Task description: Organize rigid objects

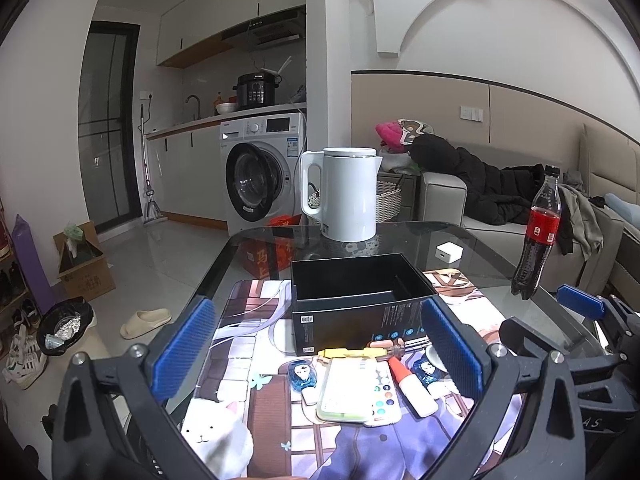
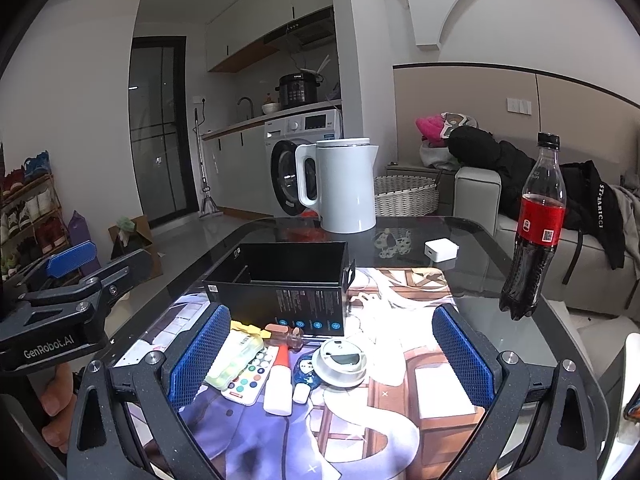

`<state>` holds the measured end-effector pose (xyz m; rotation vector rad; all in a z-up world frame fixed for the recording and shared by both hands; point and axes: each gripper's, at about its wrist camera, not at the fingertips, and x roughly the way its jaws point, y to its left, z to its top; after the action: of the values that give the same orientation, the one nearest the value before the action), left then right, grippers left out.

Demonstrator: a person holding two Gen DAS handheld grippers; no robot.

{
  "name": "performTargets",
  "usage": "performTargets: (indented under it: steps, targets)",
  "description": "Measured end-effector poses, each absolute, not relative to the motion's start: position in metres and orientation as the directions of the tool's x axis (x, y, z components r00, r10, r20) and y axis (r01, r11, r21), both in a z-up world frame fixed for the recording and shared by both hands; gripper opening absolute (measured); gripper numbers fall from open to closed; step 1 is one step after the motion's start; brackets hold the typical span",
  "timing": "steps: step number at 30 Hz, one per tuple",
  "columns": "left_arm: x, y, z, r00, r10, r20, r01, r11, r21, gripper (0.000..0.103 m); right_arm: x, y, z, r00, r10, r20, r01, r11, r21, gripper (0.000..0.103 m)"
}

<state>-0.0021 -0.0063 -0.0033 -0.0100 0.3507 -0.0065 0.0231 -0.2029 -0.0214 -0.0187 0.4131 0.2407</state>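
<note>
While both tongs, left [image 1: 318, 354] and right [image 2: 332, 354], hang released: small clutter at twelve o'clock beside open black rectangular cardboard box [image 1: 356, 300] on table; red-capped white tube [image 2: 279, 380] lying lengthwise, nearer right.

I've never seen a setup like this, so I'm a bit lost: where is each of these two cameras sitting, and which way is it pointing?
Left wrist view: on the left gripper, looking forward at the black box; its blue fingers frame the view.
Right wrist view: on the right gripper, same direction, further right; the left gripper shows too.
Shared: black box, white kettle, cola bottle.
</note>
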Motion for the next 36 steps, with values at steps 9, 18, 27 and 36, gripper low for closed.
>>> performTargets:
  steps: [9,18,27,36]
  targets:
    - [-0.0013,-0.0044,-0.0030,0.936,-0.009,-0.351,0.005,1.000,-0.012,0.103,0.0267,-0.2038,-0.0245,0.880,0.223,-0.420,-0.229,0.973,0.036,0.103]
    - [-0.0001,-0.0042,-0.0035,0.933,-0.008,-0.359,0.003,1.000,-0.015,0.103,0.0255,-0.2032,-0.0231,0.885,0.223,-0.409,-0.229,0.973,0.035,0.103]
    - [0.0006,-0.0033,-0.0036,0.931,-0.016,-0.365,0.006,1.000,-0.027,0.103,0.0254,-0.2035,-0.0235,0.884,0.220,-0.411,-0.226,0.974,0.036,0.103]
    - [0.0013,-0.0010,-0.0029,0.931,-0.017,-0.365,0.006,0.999,-0.031,0.103,0.0238,-0.2037,-0.0217,0.887,0.220,-0.407,-0.225,0.974,0.037,0.103]
